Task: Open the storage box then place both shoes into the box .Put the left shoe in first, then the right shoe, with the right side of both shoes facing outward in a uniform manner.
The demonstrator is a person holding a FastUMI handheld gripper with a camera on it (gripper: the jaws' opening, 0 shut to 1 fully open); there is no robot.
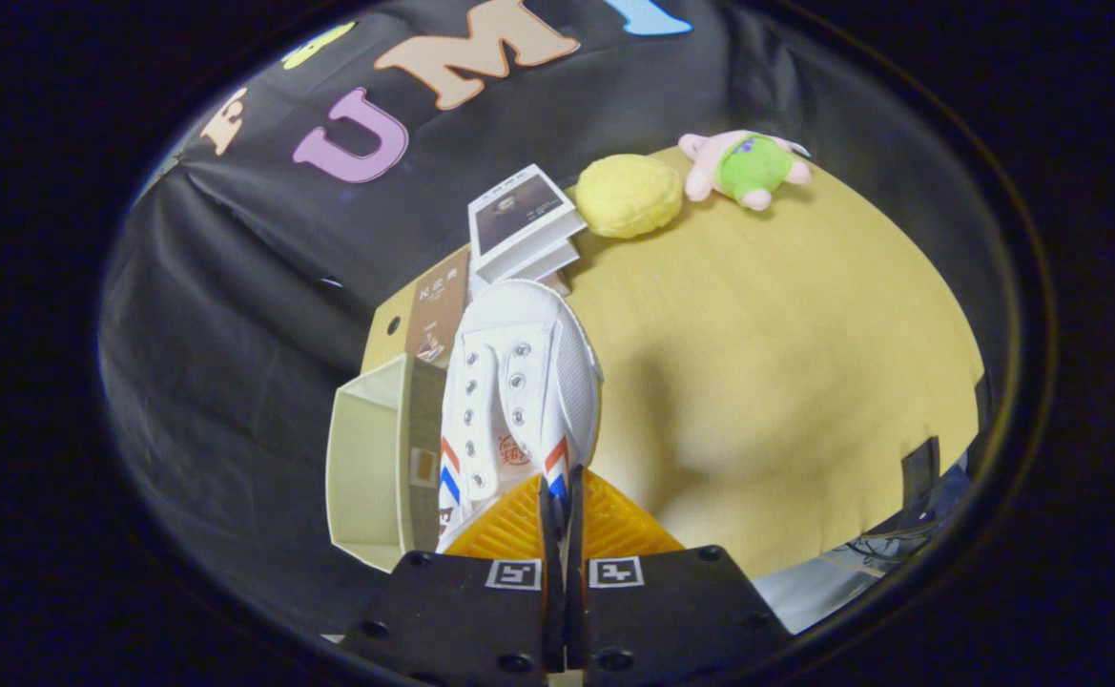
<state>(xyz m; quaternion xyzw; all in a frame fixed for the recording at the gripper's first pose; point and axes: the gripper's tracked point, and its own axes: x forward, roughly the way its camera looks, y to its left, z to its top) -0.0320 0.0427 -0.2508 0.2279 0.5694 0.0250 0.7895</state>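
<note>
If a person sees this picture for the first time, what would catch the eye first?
Probably the white shoe, pinched at its heel edge between the closed gripper fingers and held up beside the open storage box. Beyond it, a yellow cushion and a plush toy lie on the table's far edge.

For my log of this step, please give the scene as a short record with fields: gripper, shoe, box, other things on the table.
gripper: gripper fingers closed together, pinching the rear edge of the white shoe
shoe: held up, toe pointing away from the fingers, laces facing the camera
box: open storage box beside the shoe
table: wooden table
other things: stacked books, yellow round plush, pink and green plush toy beyond the shoe
</note>
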